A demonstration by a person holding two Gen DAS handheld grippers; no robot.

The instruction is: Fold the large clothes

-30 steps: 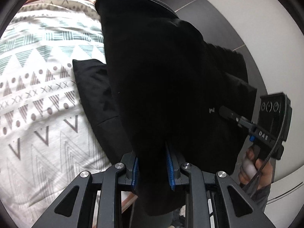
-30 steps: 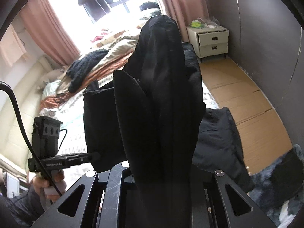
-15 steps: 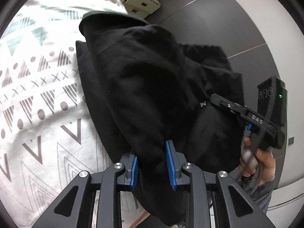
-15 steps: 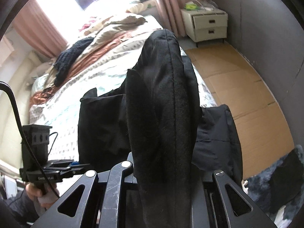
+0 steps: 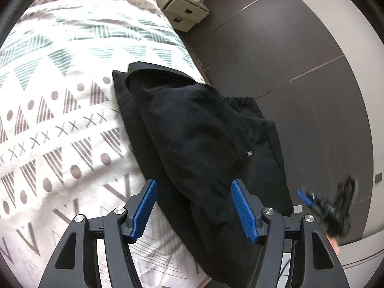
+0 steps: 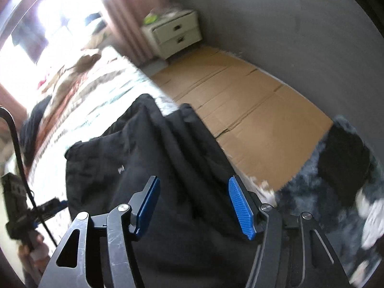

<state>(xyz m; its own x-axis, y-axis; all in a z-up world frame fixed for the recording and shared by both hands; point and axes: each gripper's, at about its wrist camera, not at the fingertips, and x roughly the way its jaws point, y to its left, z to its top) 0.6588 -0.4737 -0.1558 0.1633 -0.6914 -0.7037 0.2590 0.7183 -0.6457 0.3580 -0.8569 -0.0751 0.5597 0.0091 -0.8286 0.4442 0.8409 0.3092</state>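
A black garment [image 5: 196, 132] lies folded in a heap on the patterned bedspread [image 5: 60, 110], near the bed's right edge. It also shows in the right wrist view [image 6: 148, 168], which is motion blurred. My left gripper [image 5: 194, 208] is open, its blue pads apart just above the near end of the garment. My right gripper [image 6: 193, 206] is open above the garment, holding nothing. The right gripper shows blurred at the lower right of the left wrist view [image 5: 328, 206], and the left gripper shows at the left edge of the right wrist view [image 6: 24, 206].
A white nightstand [image 6: 175, 33] stands by the pink curtain at the far wall. Flattened cardboard [image 6: 244, 110] covers the floor beside the bed. A dark shaggy rug [image 6: 336, 192] lies at the lower right. Piled bedding [image 6: 67, 72] sits farther up the bed.
Both grippers were shut on the raised black garment. They have opened and the garment has dropped onto the bed. The right gripper is swinging quickly.
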